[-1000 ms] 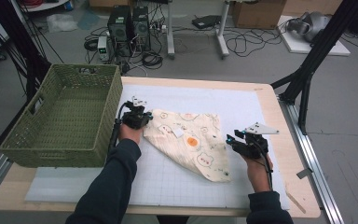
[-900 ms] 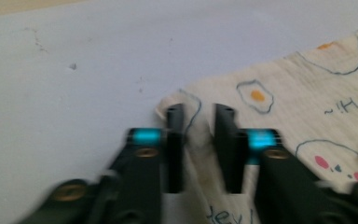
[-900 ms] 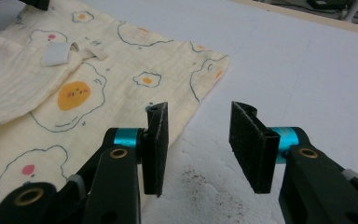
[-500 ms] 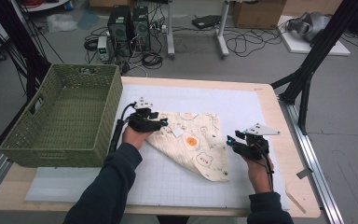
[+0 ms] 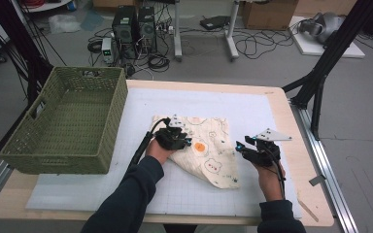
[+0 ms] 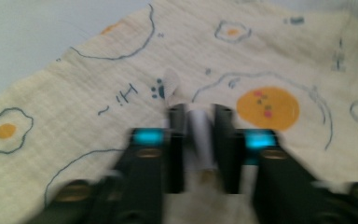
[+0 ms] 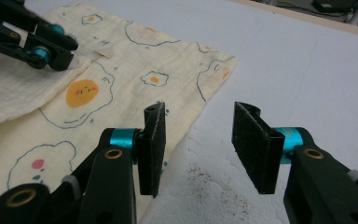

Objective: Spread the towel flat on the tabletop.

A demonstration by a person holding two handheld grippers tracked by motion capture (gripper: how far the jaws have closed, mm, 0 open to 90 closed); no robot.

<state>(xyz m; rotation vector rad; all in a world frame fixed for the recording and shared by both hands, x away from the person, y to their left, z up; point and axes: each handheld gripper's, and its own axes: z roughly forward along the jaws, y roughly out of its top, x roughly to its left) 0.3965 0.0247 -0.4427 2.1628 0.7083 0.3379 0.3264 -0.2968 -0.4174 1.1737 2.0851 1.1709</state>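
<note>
While the egg-print cloth (image 5: 209,150) lies on the white mat (image 5: 252,114) of the table (image 5: 278,104), beside the green basket (image 5: 65,124), the left hand-held gripper (image 5: 180,141), its jaws having just closed, pinches a fold of the cloth; the right hand-held gripper (image 5: 240,147) rests spread at the cloth's edge.

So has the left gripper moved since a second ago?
Yes. The left gripper has carried the cloth edge rightward, away from the basket.
</note>
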